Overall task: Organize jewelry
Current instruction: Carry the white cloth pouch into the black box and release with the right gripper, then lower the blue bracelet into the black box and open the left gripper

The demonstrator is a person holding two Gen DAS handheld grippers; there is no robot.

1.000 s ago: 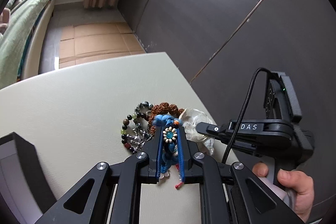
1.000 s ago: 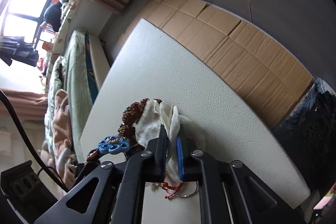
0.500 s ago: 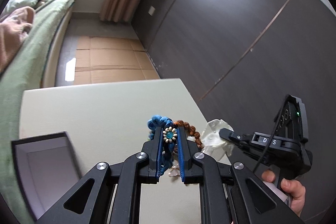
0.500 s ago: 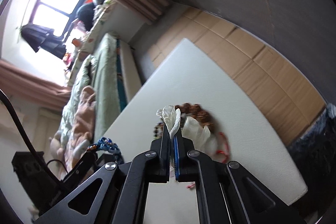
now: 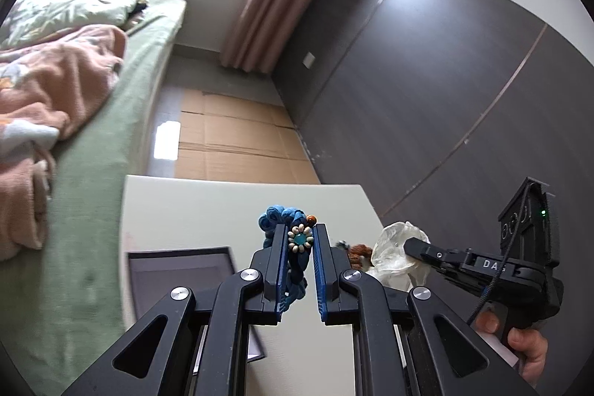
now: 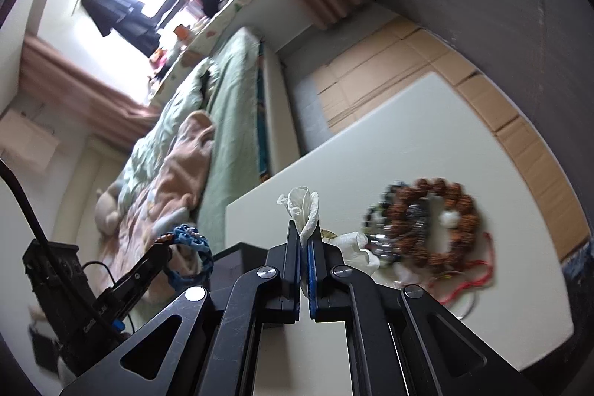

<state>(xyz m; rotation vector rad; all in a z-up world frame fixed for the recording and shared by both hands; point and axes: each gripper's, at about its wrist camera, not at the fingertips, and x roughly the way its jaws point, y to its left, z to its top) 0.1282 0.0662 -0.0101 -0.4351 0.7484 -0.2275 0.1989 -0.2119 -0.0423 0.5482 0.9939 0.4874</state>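
My left gripper (image 5: 300, 242) is shut on a blue woven bracelet (image 5: 295, 240) with a beaded flower charm and holds it above the white table (image 5: 208, 214). It also shows in the right wrist view (image 6: 189, 240). My right gripper (image 6: 305, 236) is shut on a crumpled clear plastic bag (image 6: 302, 210), also lifted; the bag shows in the left wrist view (image 5: 397, 247). A brown bead bracelet (image 6: 441, 221) lies on the table with dark beads (image 6: 375, 214) and a red cord (image 6: 471, 281). A dark jewelry box (image 5: 178, 270) lies at the left.
A bed (image 5: 92, 121) with green sheet and pink blanket stands beside the table. A dark wall (image 5: 427, 91) runs along the right. Cardboard (image 5: 237, 143) covers the floor beyond the table's far edge.
Both grippers have risen from the jewelry pile, the left carrying the blue bracelet, the right the plastic bag. The views have tilted up toward the bed and window.
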